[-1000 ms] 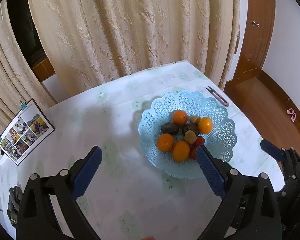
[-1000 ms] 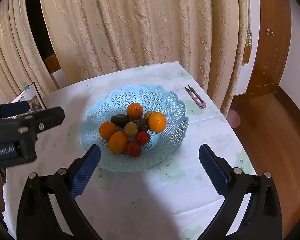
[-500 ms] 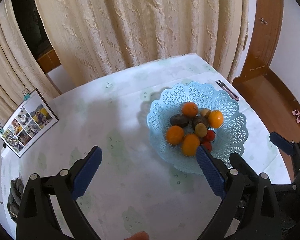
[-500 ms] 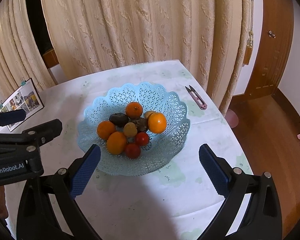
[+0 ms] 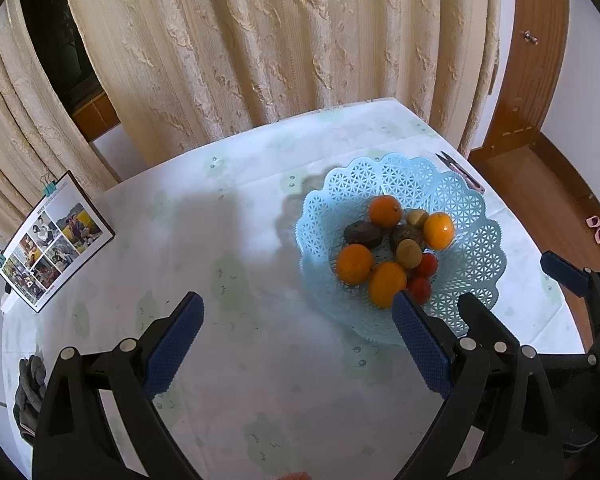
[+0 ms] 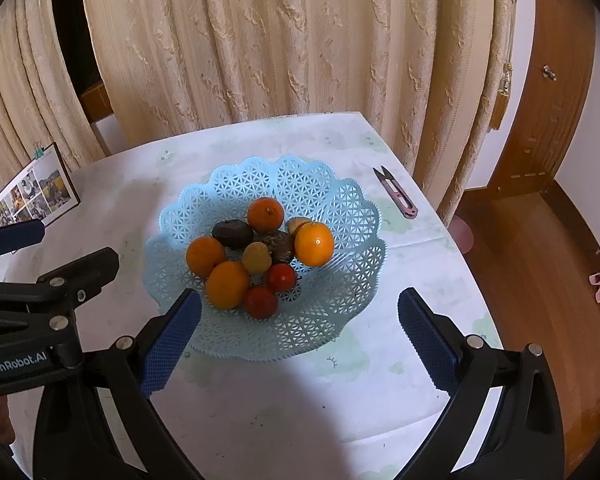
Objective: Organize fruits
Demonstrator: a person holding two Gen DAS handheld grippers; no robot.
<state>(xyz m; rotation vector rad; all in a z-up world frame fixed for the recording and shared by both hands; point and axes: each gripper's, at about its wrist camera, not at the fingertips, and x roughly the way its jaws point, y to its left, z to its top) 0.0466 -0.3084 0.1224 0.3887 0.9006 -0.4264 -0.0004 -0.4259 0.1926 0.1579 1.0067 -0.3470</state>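
1. Over the last second the left wrist view has slid left: the pale blue lattice plastic fruit basket (image 5: 400, 240) now sits right of centre, and the clipped photo collage sheet (image 5: 54, 240) shows more fully at the table's left edge.
2. The left gripper (image 5: 298, 322) with its blue ribbed pads hangs wide open over bare white tablecloth with faint green prints (image 5: 228, 280), holding nothing; its right pad overlaps the basket's near rim in view.
3. In the right wrist view the basket has drifted lower and closer, now just ahead of the right gripper (image 6: 298, 320), which is also spread wide and empty.
4. The fruit all lies heaped in the basket's middle: four oranges (image 6: 227, 284), two dark brown avocado-like fruits (image 6: 233, 233), two small yellow-green fruits (image 6: 257, 257) and two red tomatoes (image 6: 260, 302), touching one another.
5. Left of the basket there is broad open cloth up to the collage; a dark grey glove (image 5: 30, 384) lies at the near-left edge.
6. Right of the basket, pink-handled thread snips (image 6: 396, 192) lie apart from it near the table's right edge, beside the cream embossed curtain (image 6: 300, 40).
7. Beyond that edge the table drops to a wooden floor (image 6: 540, 280).
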